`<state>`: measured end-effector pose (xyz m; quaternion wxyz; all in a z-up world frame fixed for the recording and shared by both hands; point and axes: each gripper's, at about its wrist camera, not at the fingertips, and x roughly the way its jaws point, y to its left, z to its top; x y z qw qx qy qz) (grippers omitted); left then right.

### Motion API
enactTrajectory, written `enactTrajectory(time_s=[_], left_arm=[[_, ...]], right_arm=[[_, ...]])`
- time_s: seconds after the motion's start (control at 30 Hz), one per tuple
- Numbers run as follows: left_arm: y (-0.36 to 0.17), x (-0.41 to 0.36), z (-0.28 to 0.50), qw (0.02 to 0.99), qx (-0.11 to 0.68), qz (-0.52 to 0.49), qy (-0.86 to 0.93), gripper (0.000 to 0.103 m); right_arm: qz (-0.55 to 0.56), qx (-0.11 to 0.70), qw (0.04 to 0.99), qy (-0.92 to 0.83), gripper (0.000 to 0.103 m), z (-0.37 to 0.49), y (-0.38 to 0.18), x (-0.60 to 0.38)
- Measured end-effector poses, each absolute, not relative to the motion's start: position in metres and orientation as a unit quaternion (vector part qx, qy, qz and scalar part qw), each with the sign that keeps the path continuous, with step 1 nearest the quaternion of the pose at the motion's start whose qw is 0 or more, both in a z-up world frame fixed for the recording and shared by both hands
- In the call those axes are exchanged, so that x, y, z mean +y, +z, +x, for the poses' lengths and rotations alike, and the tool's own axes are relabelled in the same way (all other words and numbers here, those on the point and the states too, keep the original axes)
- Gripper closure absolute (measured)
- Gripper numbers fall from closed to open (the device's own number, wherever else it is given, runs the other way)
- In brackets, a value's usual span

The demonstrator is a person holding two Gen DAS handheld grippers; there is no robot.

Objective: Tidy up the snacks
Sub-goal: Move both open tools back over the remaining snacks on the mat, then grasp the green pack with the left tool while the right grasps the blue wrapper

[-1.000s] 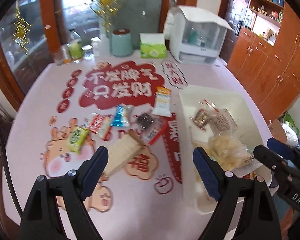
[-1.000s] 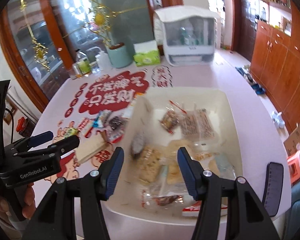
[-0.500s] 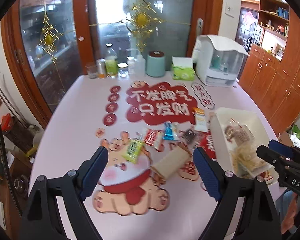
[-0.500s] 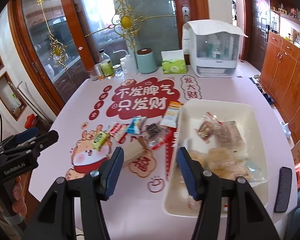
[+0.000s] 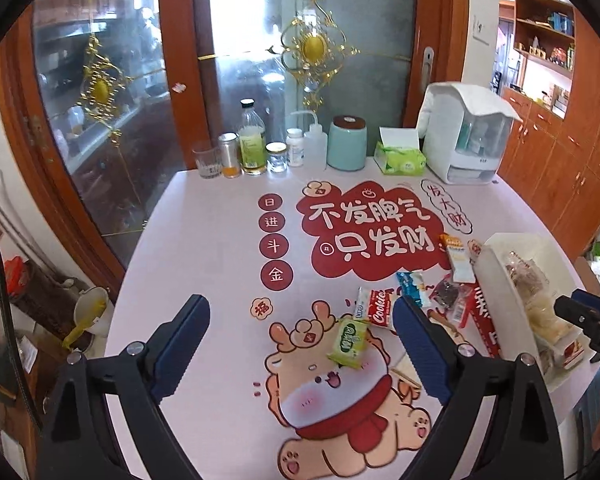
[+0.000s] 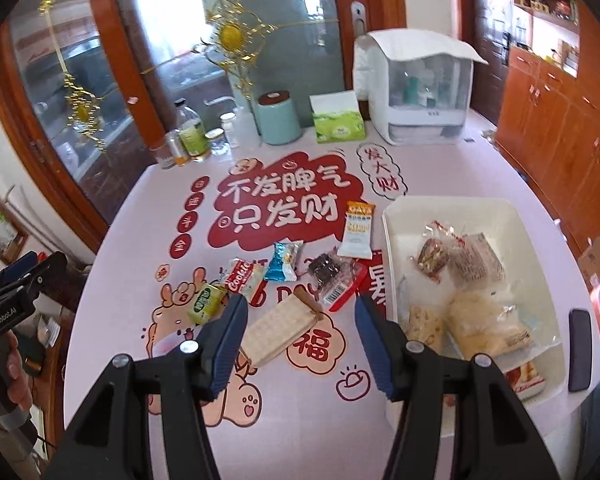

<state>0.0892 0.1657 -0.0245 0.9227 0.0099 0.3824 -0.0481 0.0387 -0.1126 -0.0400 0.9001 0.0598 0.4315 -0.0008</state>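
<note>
Left gripper [image 5: 300, 344]: my jaws are opening, blue pads far apart, nothing between them; I hang above the pink table [image 5: 204, 240], over the cartoon print.
Right gripper [image 6: 298, 340]: my jaws stand partly apart and grip nothing; the wafer pack [image 6: 280, 330] lies on the table below the gap, not touched by either pad.
White bin [image 6: 392, 240]: on the right part of the table, holding several clear-wrapped snacks and pastries.
Green packet [image 5: 349, 342]: flat on the table on the cartoon animal's head, just left of my left gripper's right pad.
Cookies pack [image 5: 376, 308]: red and white, beside the green packet, toward the bin.
Blue packet [image 6: 283, 261]: next along the row, between the Cookies pack and the dark snack [image 6: 326, 268].
Red packet [image 6: 342, 284]: under the dark snack's edge, barcode up, near the bin's left wall.
Orange-topped sachet [image 6: 358, 230]: just left of the bin's far corner.
Black phone [image 6: 580, 350]: at the table edge, right of the bin.
Far edge: teal canister [image 6: 278, 118], tissue box [image 6: 338, 124], white cabinet [image 6: 416, 92], bottles and jars.
</note>
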Motion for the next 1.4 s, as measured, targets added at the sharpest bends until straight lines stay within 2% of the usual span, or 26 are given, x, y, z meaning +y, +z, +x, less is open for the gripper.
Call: enactTrajectory(time_s=[0.2,0.37,0.63,1.17,1.27,1.33,1.37,1.4], left_arm=[[-0.064,0.153,0.132,0.905,0.416,0.018,-0.089,0.011],[-0.121,0.136,0.161,0.87,0.483,0.002,-0.098,0.011],[-0.198,0.112,0.176,0.838,0.539,0.007,-0.083,0.011],[-0.232,0.093,0.19,0.836,0.547,0.001,-0.055,0.012],[-0.236,0.093,0.191,0.833,0.551,-0.001,-0.052,0.018],[-0.241,0.093,0.192,0.828,0.558,-0.006,-0.053,0.028],[-0.243,0.093,0.193,0.827,0.56,-0.008,-0.053,0.032],[-0.243,0.093,0.192,0.83,0.556,-0.004,-0.051,0.035]], right_arm=[[0.069,0.452,0.889,-0.022,0.047,0.058,-0.06,-0.104],[0.06,0.459,0.886,-0.011,0.047,0.086,-0.076,-0.094],[0.066,0.493,0.868,0.015,0.047,0.148,-0.131,-0.085],[0.061,0.57,0.819,0.018,0.047,0.243,-0.224,-0.071],[0.067,0.577,0.814,0.019,0.047,0.252,-0.234,-0.07],[0.063,0.574,0.816,0.022,0.048,0.253,-0.236,-0.068],[0.058,0.575,0.816,0.024,0.051,0.254,-0.237,-0.067],[0.05,0.573,0.818,0.023,0.061,0.254,-0.237,-0.064]])
